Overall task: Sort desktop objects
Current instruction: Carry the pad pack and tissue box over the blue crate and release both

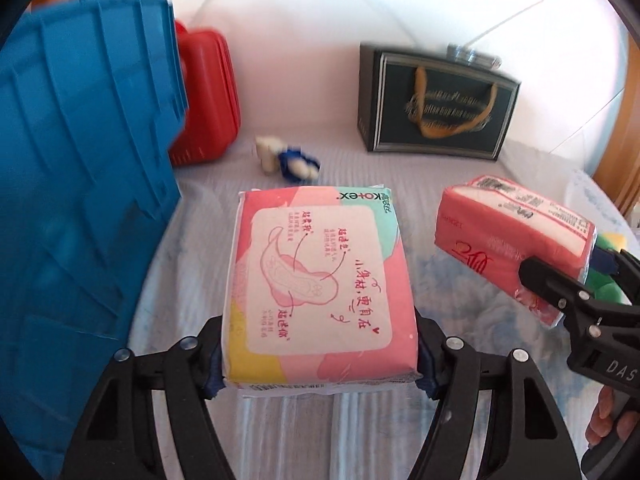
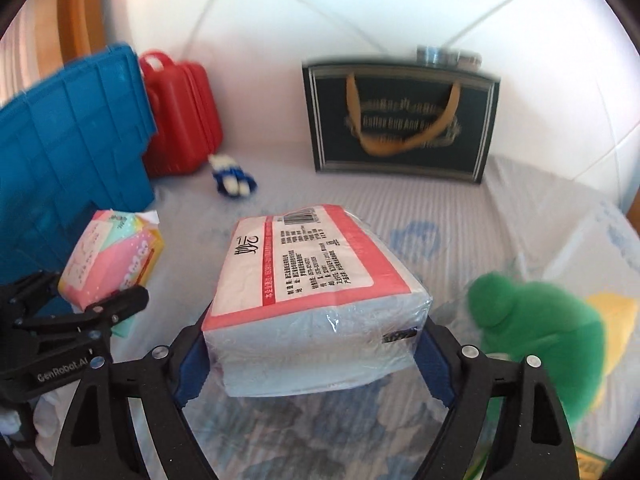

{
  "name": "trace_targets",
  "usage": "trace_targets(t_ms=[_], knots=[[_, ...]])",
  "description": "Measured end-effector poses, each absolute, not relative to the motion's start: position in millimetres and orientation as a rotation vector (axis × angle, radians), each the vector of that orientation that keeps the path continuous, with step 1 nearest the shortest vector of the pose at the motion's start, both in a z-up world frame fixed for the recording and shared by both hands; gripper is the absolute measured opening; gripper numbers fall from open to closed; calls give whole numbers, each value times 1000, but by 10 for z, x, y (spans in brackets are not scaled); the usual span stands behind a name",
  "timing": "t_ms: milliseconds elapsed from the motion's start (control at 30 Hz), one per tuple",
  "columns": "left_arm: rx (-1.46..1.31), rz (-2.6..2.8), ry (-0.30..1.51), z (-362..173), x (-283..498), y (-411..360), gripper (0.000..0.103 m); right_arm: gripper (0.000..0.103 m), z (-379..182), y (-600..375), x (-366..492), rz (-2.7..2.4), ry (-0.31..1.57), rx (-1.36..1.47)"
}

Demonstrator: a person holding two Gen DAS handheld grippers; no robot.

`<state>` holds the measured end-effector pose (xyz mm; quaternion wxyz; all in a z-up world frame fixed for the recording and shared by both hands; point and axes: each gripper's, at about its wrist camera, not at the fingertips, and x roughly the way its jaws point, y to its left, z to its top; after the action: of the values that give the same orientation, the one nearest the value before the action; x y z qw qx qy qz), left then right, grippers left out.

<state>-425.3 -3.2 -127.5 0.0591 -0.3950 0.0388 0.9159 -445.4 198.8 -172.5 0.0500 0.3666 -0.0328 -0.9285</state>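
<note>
Nearest the lens, the left tongs clamp a pink pad pack by its two sides, the blue pads pressed into the wrapper and the pack raised clear of the striped bed sheet. To the right of that pack, the right tongs pinch a red-edged tissue pack the same way, also held above the sheet. Left of the pad pack stands a blue crate, with a red case just behind it. Beyond the pad pack lies a small blue-and-white toy, and farther back a dark gift bag stands against the white headboard.
</note>
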Motion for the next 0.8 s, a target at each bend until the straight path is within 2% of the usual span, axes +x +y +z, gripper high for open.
trace_targets(t_ms=[400,800], knots=[[-874,2895,108,-84,-3365,-124,70,87,-445,1704,-3576,-2939,-2,701],[-626,3076,59,860,-2394,-878,70,87,492,925,-2860,-2892,59,387]])
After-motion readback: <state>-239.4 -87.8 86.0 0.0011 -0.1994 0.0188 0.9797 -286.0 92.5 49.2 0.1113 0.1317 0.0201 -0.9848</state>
